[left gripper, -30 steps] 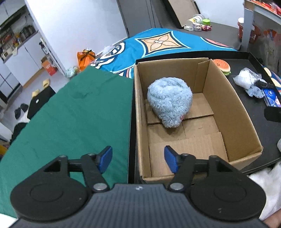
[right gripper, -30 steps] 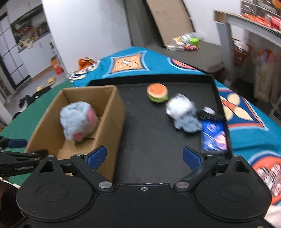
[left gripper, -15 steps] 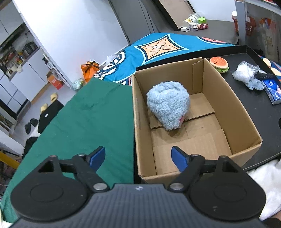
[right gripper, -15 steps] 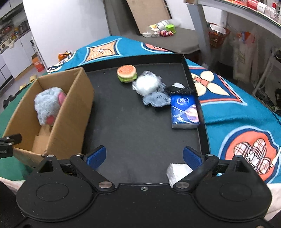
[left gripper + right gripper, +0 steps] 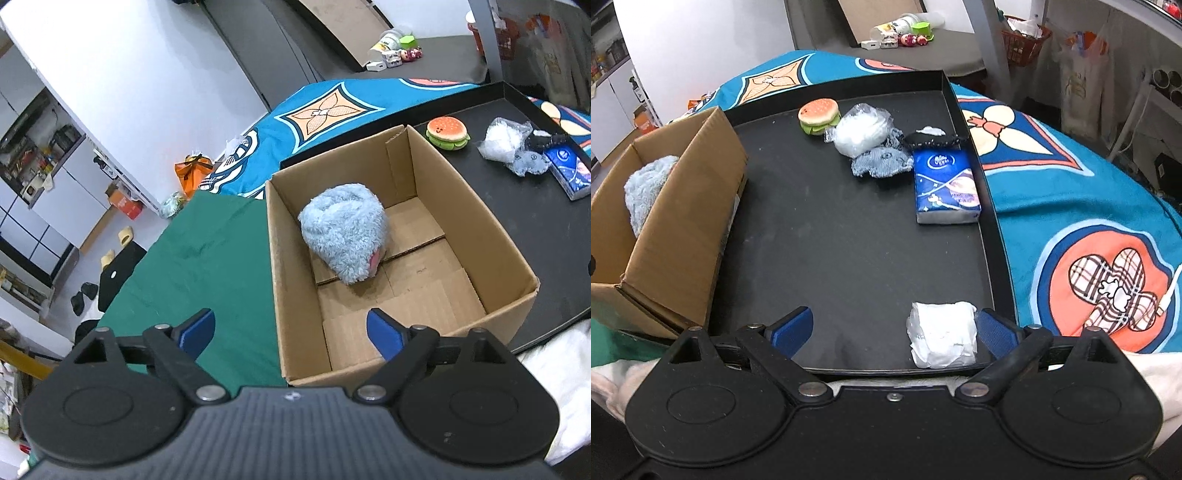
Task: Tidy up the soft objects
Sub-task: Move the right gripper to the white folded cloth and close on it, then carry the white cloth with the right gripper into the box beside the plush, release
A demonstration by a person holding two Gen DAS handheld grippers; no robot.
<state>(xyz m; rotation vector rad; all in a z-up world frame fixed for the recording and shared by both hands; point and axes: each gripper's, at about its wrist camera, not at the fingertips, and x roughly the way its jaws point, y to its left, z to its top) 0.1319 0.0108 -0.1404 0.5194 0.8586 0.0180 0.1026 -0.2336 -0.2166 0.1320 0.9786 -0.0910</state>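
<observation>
A fluffy light-blue plush (image 5: 345, 232) lies inside the open cardboard box (image 5: 517, 273). My left gripper (image 5: 290, 332) hangs over the box's near left corner, its jaws opening, nothing between them. In the right wrist view the box (image 5: 698, 206) stands at the left of the black tray (image 5: 849, 229). On the tray lie a burger plush (image 5: 818, 115), a clear white bag (image 5: 862, 129), a blue-grey cloth (image 5: 881, 162), a blue tissue pack (image 5: 945, 188) and a white packet (image 5: 942, 334). My right gripper (image 5: 894, 330) is open, low over the tray's near edge, the white packet beside its right finger.
A green cloth (image 5: 207, 266) covers the table left of the box. A blue patterned blanket (image 5: 1071, 206) lies right of and behind the tray. A small black item (image 5: 934, 139) rests by the tray's right wall. White fluffy fabric (image 5: 554, 384) shows at the near edge.
My left gripper's jaws have spread wider and it has drawn back a little from the box. My right gripper has swung right and sunk toward the tray, bringing the white packet into view.
</observation>
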